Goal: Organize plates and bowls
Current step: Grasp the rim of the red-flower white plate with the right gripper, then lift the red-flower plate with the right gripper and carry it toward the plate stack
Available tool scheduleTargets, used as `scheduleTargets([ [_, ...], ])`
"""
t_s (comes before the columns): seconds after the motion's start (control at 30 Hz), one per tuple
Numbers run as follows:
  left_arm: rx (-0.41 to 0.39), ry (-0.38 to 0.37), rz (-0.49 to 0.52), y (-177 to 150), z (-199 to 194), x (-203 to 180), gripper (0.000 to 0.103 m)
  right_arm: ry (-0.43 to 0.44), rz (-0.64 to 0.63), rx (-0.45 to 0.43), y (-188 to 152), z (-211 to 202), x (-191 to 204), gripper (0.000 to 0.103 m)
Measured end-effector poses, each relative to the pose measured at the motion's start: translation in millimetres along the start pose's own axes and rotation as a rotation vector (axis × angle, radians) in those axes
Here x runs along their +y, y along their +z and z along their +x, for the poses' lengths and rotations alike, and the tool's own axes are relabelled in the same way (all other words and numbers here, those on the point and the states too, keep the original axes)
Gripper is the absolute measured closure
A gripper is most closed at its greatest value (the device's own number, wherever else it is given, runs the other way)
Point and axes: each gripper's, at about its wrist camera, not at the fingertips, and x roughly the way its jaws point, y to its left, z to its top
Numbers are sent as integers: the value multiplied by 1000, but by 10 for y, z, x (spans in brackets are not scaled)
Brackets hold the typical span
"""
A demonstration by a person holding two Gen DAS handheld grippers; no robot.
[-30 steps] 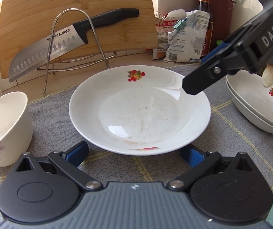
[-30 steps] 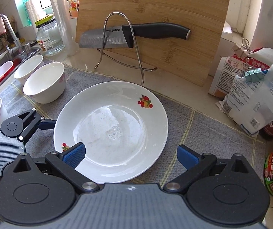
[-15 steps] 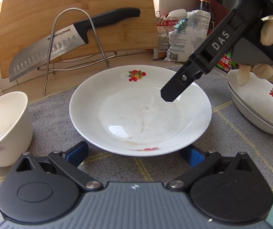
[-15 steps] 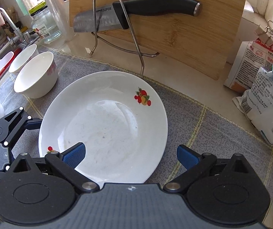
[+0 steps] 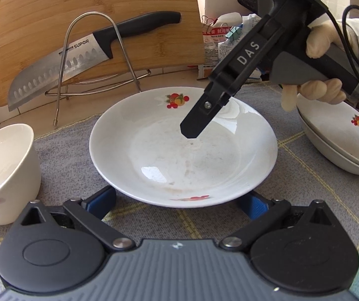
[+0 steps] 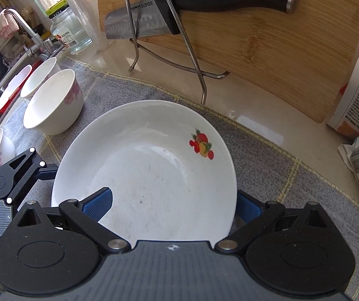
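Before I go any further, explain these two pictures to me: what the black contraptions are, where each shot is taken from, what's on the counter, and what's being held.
No robot here: a person holds a hand-operated claw in each hand, with a fisheye camera riding on each.

One picture looks along the left claw. Its blue fingers are spread on either side of the near rim of a white fruit-print plate on a grey mat. The right claw reaches in over the plate, held by a gloved hand.

The other picture looks along the right claw, open at the same plate's edge.

Also there: stacked plates, white bowls, a knife on a wire rack against a bamboo board.

Nothing is gripped yet.
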Motion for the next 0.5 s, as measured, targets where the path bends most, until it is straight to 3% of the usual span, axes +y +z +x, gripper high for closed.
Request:
scheduleTargets([
  [0.37, -20, -80, -8, -5, -16, 67, 1, 58, -33, -13, 97, 33, -37, 0],
  [0.5, -19, -75, 5, -2, -3, 51, 1, 75, -44, -16, 114, 37, -52, 0],
])
